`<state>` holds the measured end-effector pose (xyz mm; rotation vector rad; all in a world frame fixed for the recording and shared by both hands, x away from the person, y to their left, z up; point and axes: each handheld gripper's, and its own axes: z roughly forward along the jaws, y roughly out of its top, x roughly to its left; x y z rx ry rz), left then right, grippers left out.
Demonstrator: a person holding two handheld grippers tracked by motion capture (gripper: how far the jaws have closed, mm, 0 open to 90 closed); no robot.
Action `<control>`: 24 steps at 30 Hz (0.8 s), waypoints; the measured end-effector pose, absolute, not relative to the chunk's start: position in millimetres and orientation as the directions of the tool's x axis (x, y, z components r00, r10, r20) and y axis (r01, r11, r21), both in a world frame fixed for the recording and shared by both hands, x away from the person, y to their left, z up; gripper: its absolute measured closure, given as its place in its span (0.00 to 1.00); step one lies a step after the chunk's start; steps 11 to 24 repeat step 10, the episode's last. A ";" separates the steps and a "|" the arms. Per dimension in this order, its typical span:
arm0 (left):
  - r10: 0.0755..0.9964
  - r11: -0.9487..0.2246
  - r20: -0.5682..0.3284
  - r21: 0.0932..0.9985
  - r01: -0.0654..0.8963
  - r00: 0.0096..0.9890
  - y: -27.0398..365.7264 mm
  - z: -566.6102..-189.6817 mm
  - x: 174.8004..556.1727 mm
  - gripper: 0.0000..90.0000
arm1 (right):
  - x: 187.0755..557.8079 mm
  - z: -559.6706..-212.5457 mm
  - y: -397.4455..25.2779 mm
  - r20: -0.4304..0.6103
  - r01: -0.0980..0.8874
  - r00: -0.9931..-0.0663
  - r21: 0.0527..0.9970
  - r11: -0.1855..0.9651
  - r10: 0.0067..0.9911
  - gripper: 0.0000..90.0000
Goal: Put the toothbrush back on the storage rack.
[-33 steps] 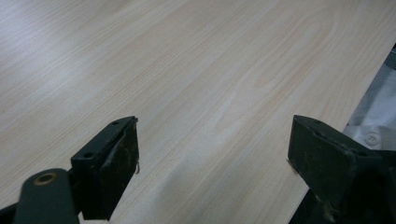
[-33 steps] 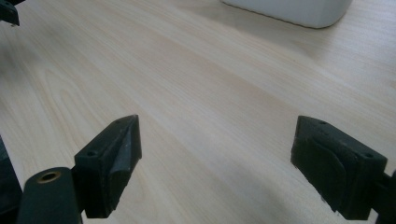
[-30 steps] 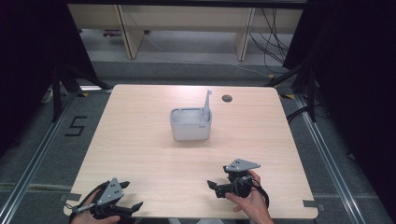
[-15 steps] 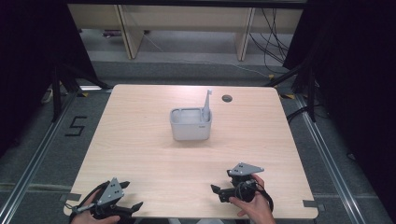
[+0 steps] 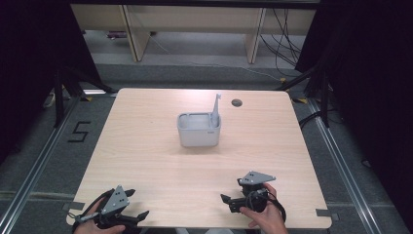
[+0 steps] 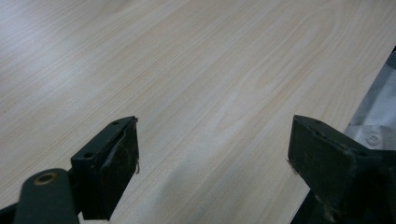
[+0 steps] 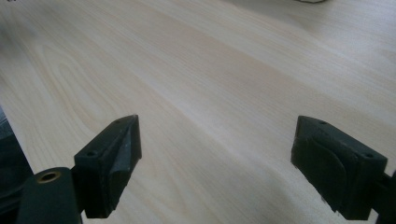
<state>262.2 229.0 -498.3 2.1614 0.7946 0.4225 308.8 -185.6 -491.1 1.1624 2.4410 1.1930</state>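
Both tongs sit wide open and empty at the worktop's (image 5: 146, 146) near edge, left tongs (image 5: 139, 216) and right tongs (image 5: 225, 201). The grey bin (image 5: 198, 129) with its upright stick waits mid-worktop, well apart. Looks like pre-reach; next move needs a long forward reach.

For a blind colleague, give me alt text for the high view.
A grey tub with an upright grey utensil inside sits mid-table. At the near edge, hands hold the left tongs and right tongs, both open and empty.
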 end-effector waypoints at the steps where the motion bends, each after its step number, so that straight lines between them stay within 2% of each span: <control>1: 0.657 -0.514 0.048 0.759 0.400 0.753 229.9 -497.7 262.5 0.18 | 310.5 -491.4 -186.4 0.142 0.548 -0.690 0.743 0.384 0.710 0.18; 6: 0.656 -0.526 0.060 0.752 0.398 0.753 230.6 -497.1 262.8 0.18 | 309.1 -491.5 -185.4 0.169 0.570 -0.680 0.734 0.369 0.714 0.18; 8: 0.663 -0.500 0.038 0.765 0.405 0.748 229.0 -498.0 262.1 0.18 | 310.3 -491.6 -186.4 0.158 0.562 -0.683 0.737 0.375 0.713 0.18; 9: 0.656 -0.525 0.060 0.753 0.397 0.752 230.5 -497.1 262.9 0.18 | 310.2 -490.9 -187.4 0.134 0.552 -0.680 0.741 0.383 0.721 0.18; 24: 0.656 -0.525 0.060 0.753 0.397 0.752 230.5 -497.1 262.9 0.18 | 310.2 -490.9 -187.4 0.134 0.552 -0.680 0.741 0.383 0.721 0.18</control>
